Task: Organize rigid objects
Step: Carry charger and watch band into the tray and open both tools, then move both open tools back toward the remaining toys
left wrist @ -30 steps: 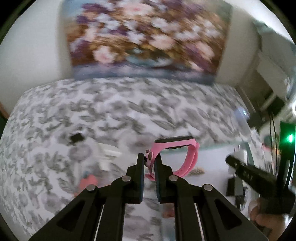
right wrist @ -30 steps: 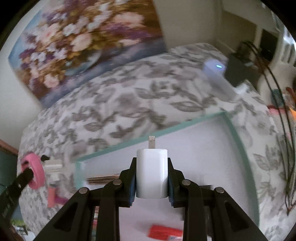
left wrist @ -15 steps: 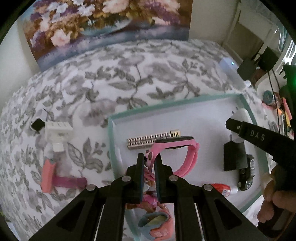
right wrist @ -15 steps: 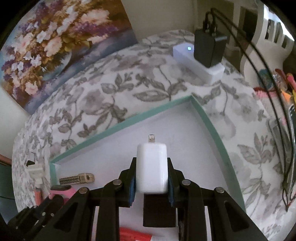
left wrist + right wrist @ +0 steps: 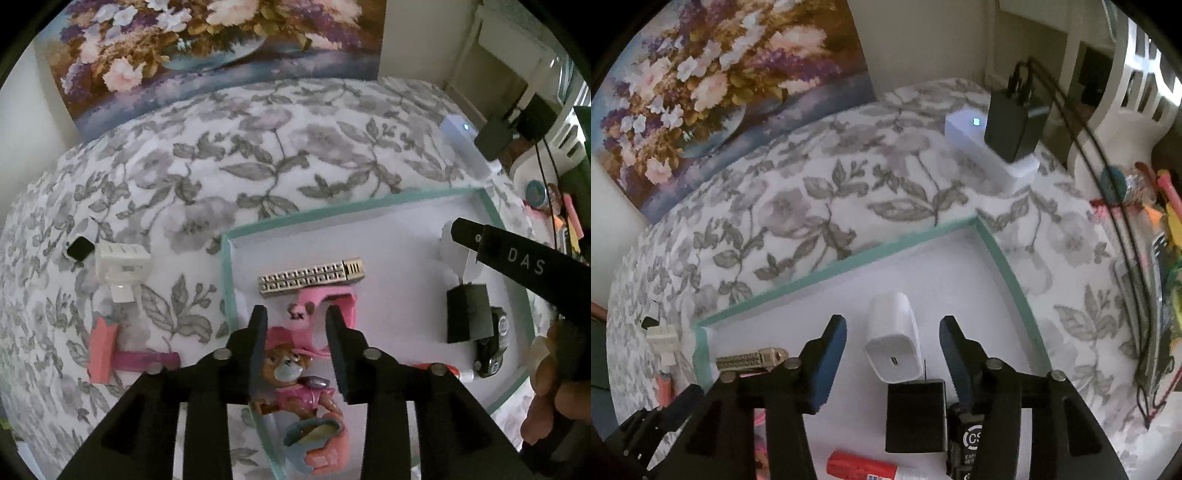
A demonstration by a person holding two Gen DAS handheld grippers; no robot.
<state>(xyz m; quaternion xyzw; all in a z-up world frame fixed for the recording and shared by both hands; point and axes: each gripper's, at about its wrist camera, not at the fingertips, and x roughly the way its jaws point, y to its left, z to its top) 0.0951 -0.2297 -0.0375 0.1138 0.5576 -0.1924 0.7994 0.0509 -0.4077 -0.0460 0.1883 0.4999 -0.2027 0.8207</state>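
Observation:
My left gripper (image 5: 295, 317) hangs over the left part of the teal-rimmed white tray (image 5: 226, 280), its jaws opening. The pink watch band (image 5: 338, 299) lies loose on the tray floor just beyond the fingertips, free of the pads. My right gripper (image 5: 892, 328) is over the tray's (image 5: 849, 263) far right corner, jaws opening too. The white charger (image 5: 892, 339) lies on the tray between them, and neither pad touches it. In the left wrist view one right finger (image 5: 517, 254) hides most of that charger.
In the tray lie a silver building model (image 5: 310, 277), a toy bear (image 5: 295, 369), a black charger (image 5: 916, 417), a black toy car (image 5: 493, 343) and a red tube (image 5: 864, 469). On the flowered bedspread lie a white plastic part (image 5: 122, 266), a black square (image 5: 79, 248) and a pink tool (image 5: 103, 354). A white power strip (image 5: 990, 155) sits behind the tray.
Both grippers have gone from shut to open. The pink band dropped from the left one onto the tray, and the white charger left the right one. Earlier, the left gripper swung over the tray.

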